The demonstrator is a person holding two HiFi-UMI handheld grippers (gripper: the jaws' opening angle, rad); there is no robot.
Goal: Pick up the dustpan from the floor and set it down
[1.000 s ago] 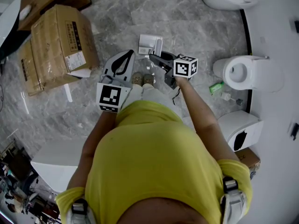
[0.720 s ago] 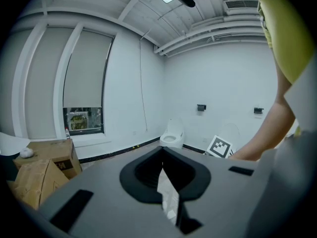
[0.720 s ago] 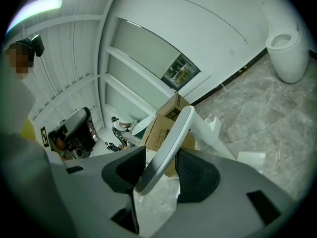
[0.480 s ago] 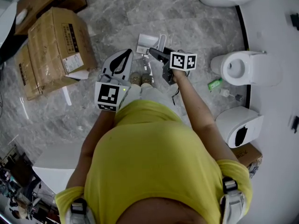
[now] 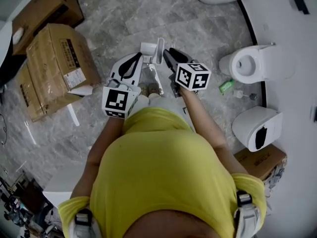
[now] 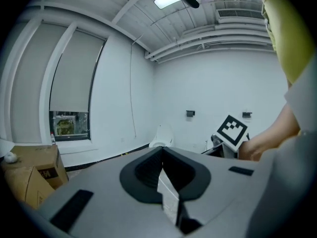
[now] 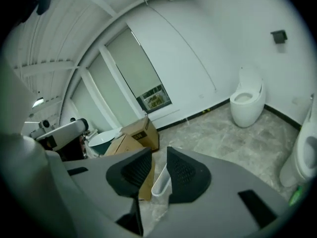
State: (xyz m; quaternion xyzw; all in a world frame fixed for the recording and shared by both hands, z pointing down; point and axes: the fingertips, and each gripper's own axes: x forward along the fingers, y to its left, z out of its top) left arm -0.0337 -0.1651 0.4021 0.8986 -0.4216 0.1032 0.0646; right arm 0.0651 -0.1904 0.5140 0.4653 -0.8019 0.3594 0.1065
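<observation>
Swinging inward since a second ago, the right hand-held gripper now points at the dustpan, which stands on the marble floor just ahead of the person's shoes, its white handle upright. The jaws are apart, and the handle shows in the gap between them, seemingly not yet pinched. The left hand-held gripper hangs beside it with jaws together on nothing.

The main risk is a poor bite. The handle is smooth and rounded, so closing off-centre or only at the tips could let it slip or twist, and the pan would swing or drop. A sideways nudge before closing could also tip the light pan over.

Stacked cardboard boxes sit well apart to the left. A white toilet stands to the right. A small green object lies near its base. None blocks the reach; only the person's own feet and the idle left hand-held gripper crowd the spot.
</observation>
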